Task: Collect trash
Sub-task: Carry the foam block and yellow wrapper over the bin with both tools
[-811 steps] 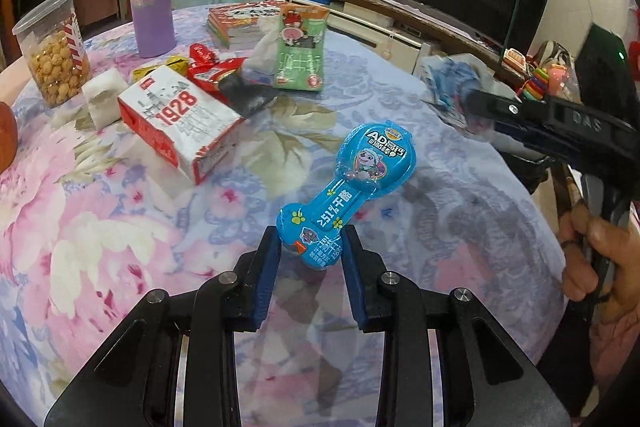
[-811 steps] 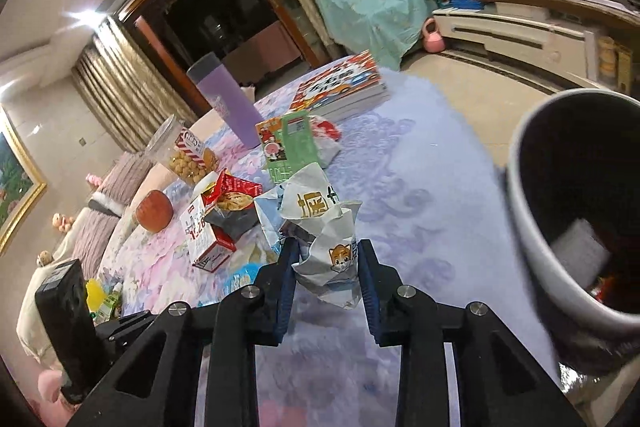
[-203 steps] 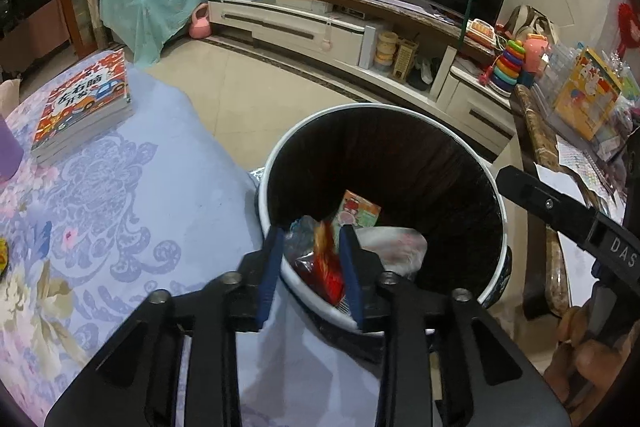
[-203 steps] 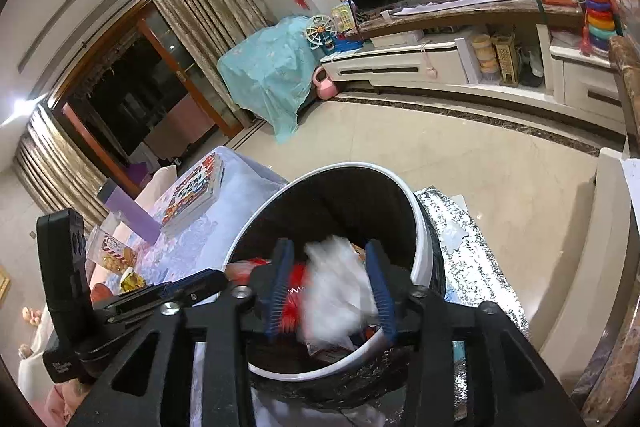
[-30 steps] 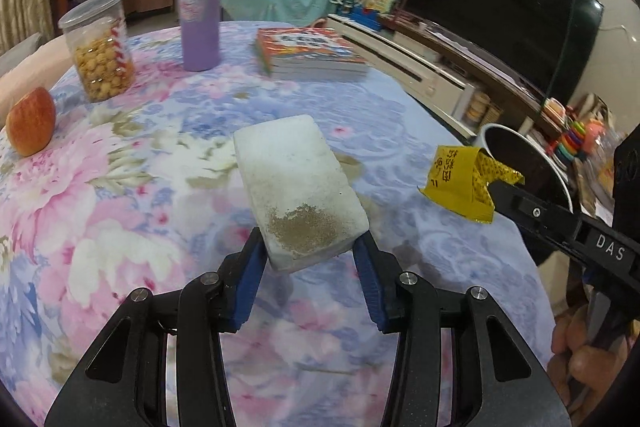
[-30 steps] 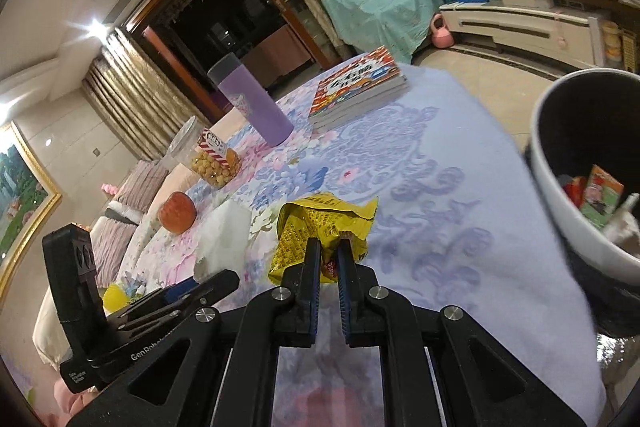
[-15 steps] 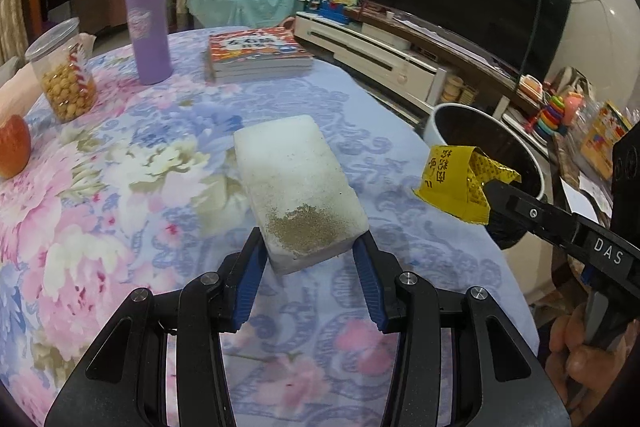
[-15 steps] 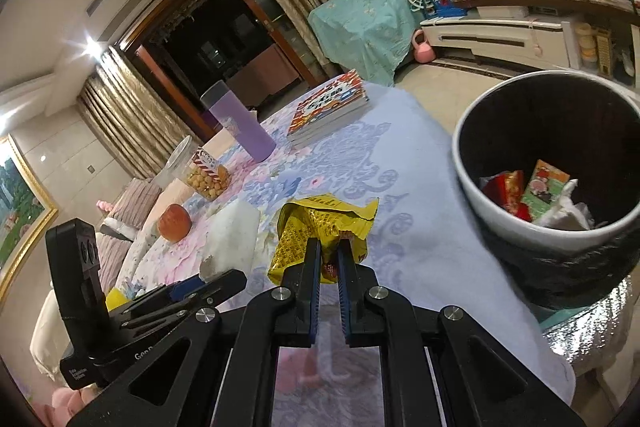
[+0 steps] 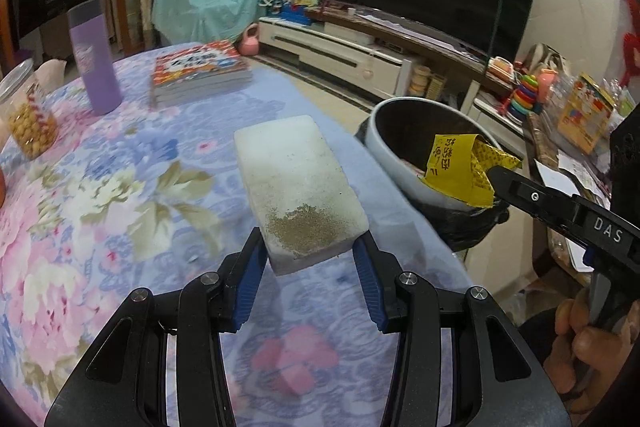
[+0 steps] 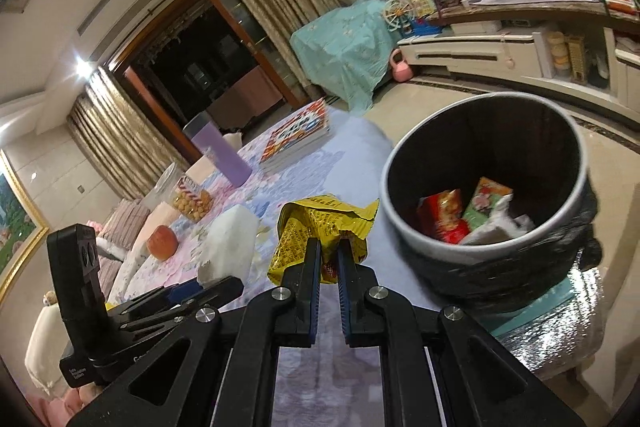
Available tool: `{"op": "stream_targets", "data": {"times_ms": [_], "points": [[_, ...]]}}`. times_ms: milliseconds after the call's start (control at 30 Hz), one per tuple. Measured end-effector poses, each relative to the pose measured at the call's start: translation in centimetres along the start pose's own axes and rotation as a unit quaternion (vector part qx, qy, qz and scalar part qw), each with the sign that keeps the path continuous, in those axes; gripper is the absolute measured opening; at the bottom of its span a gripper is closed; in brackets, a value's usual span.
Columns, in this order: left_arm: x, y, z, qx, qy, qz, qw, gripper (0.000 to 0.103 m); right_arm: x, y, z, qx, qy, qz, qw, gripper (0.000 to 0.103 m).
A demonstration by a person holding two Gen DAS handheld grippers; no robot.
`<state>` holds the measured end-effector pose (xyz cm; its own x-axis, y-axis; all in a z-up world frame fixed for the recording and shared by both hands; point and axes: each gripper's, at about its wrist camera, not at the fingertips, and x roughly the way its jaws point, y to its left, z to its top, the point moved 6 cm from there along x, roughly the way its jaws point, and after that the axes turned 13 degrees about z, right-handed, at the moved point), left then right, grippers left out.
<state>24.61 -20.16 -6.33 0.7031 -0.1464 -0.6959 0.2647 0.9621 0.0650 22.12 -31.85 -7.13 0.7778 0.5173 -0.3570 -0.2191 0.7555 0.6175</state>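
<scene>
So at this point you had both hands loaded and the whole thing came down to where the trash bin (image 10: 486,195) sat relative to each set of jaws. Your right gripper (image 10: 329,251) was pinched tight on the yellow wrapper (image 10: 324,223), jaws basically together with just the crinkled foil between them, and in the right wrist view the bin's open mouth was sitting at about 2 o'clock from the fingertips, near but not under them yet, with red and green packets already down inside. Your left gripper (image 9: 310,251) was clamped on the white foam block (image 9: 298,183), jaws held apart by the block's width, gripping its near end where the brown crumbs were. The block's long axis ran straight out along the fingers, toward 12 o'clock with a slight lean to 11, so most of it stuck out ahead of the jaws. From the left wrist view the bin was off at roughly 2 o'clock, past the edge of the floral tablecloth (image 9: 120,187), and the wrapper hung between the block and the bin, overlapping the rim in that view. My read: your right hand was the nearer one, so the wrapper looked set to go first, and the block would've needed swinging rightward, far end clearing the rim
</scene>
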Motion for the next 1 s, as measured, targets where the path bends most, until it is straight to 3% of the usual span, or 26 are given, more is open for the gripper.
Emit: {"op": "stream_targets", "data": {"times_ms": [400,1000], "points": [[-0.1,-4.8,1.9,0.033,-0.009,-0.032,0.9989,0.043,-3.1,-2.7,1.4,0.012,-0.029,-0.027,0.999,0.008],[1.6,-9.5,3.9,0.072,-0.004,-0.052,0.9961,0.043,-4.5,-5.6,2.7,0.028,-0.041,-0.051,0.997,0.008]]}}
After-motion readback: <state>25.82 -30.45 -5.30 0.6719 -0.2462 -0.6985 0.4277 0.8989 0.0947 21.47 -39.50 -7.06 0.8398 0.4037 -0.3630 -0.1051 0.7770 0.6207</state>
